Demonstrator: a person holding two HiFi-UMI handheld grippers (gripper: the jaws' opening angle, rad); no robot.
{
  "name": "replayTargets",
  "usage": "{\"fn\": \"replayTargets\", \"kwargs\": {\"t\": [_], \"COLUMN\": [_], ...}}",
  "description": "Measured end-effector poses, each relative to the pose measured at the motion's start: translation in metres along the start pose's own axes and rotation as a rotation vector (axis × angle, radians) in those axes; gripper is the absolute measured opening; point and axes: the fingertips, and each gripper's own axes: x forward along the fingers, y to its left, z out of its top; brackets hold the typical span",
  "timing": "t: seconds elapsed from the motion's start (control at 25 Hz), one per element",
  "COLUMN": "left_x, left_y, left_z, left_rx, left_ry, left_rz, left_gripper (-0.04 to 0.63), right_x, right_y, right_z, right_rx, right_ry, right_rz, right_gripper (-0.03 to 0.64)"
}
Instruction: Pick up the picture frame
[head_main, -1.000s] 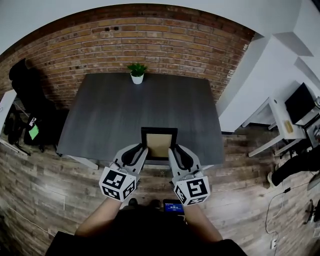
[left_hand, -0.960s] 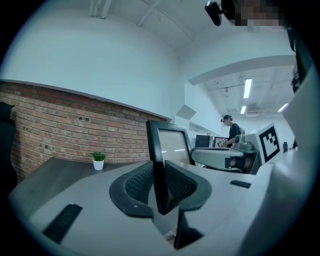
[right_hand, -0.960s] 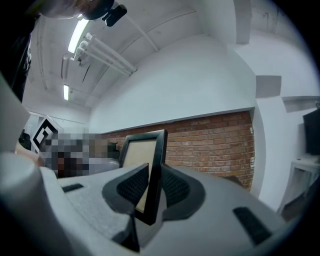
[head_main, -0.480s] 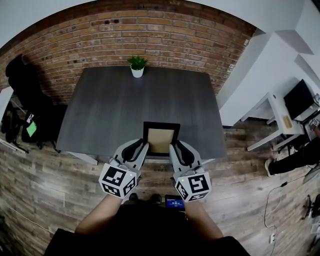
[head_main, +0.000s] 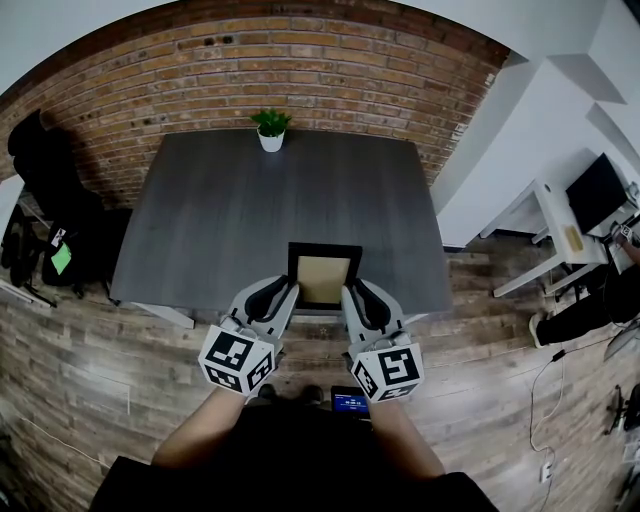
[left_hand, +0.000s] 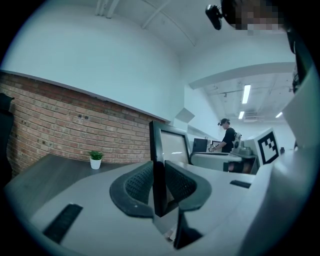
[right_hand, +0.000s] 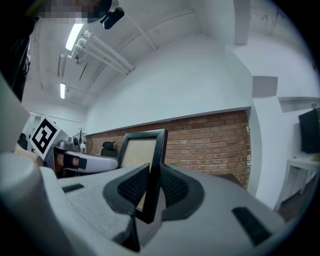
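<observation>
A brick wall (head_main: 300, 80) backs a dark worktop (head_main: 250, 220), with a small potted plant (head_main: 270, 130) at its far edge. At the worktop's near edge is the picture frame (head_main: 324, 278). The left gripper (head_main: 290, 292) is clamped on its left rail. The right gripper (head_main: 347, 292), whose jaws have just closed further, pinches its right rail.
</observation>
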Motion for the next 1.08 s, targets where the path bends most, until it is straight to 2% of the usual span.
{"fn": "replayTargets", "kwargs": {"t": [1.08], "left_x": [0.015], "left_y": [-0.012], "left_z": [-0.001], "left_rx": [0.01], "left_ry": [0.005], "left_rz": [0.013], "left_gripper": [0.062], "right_x": [-0.01], "right_y": [-0.016], "right_z": [-0.007], "right_rx": [0.019], "right_ry": [-0.005], "right_rz": [0.028], "right_gripper": [0.071]}}
